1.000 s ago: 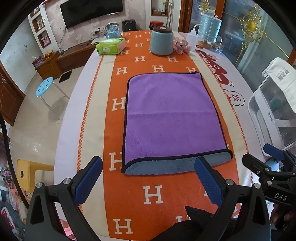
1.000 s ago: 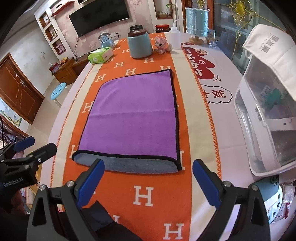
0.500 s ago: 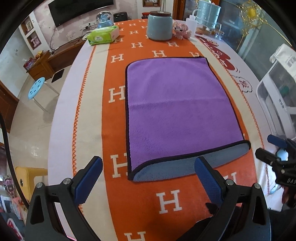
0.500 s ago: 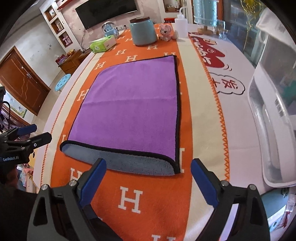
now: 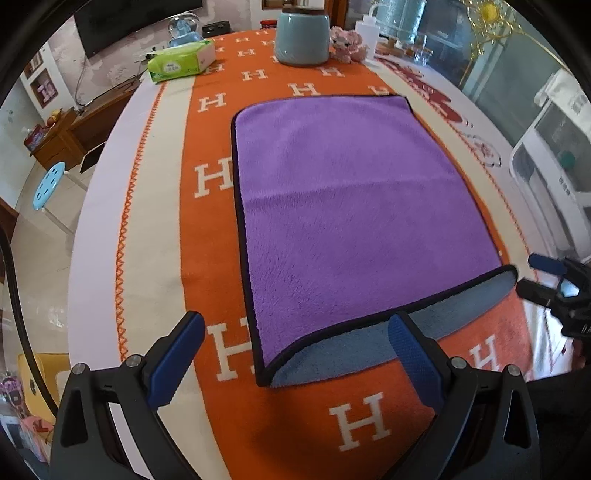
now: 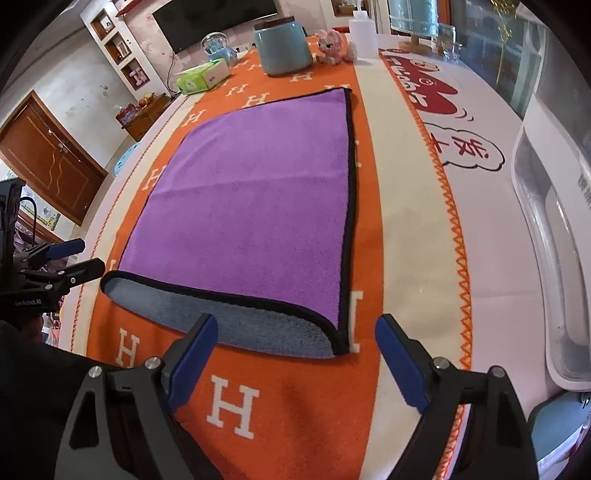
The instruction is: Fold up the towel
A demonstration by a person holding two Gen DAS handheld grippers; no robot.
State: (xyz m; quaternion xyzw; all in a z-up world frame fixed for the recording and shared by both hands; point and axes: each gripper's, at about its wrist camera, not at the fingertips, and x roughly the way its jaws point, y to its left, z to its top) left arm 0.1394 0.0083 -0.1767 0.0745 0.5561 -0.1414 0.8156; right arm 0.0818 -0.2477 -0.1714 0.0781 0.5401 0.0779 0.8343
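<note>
A purple towel [image 5: 347, 206] with black edging lies folded flat on the orange tablecloth; its grey-blue underside [image 5: 369, 343] shows along the near edge. It also shows in the right wrist view [image 6: 251, 199]. My left gripper [image 5: 295, 354] is open and empty, just above the towel's near left corner. My right gripper [image 6: 295, 354] is open and empty, just above the near right corner. Each gripper shows in the other's view, the right [image 5: 554, 288] and the left [image 6: 55, 269], both off the towel's sides.
A teal jar [image 5: 303, 33], a green tissue pack [image 5: 181, 61], a pink toy [image 5: 347, 42] and a white bottle [image 6: 364, 33] stand at the table's far end. A white plastic box [image 6: 554, 236] sits to the right. A blue stool [image 5: 48, 184] stands left of the table.
Both grippers have moved forward and down toward the towel's near edge. The towel looks larger and closer. Both stay open.
</note>
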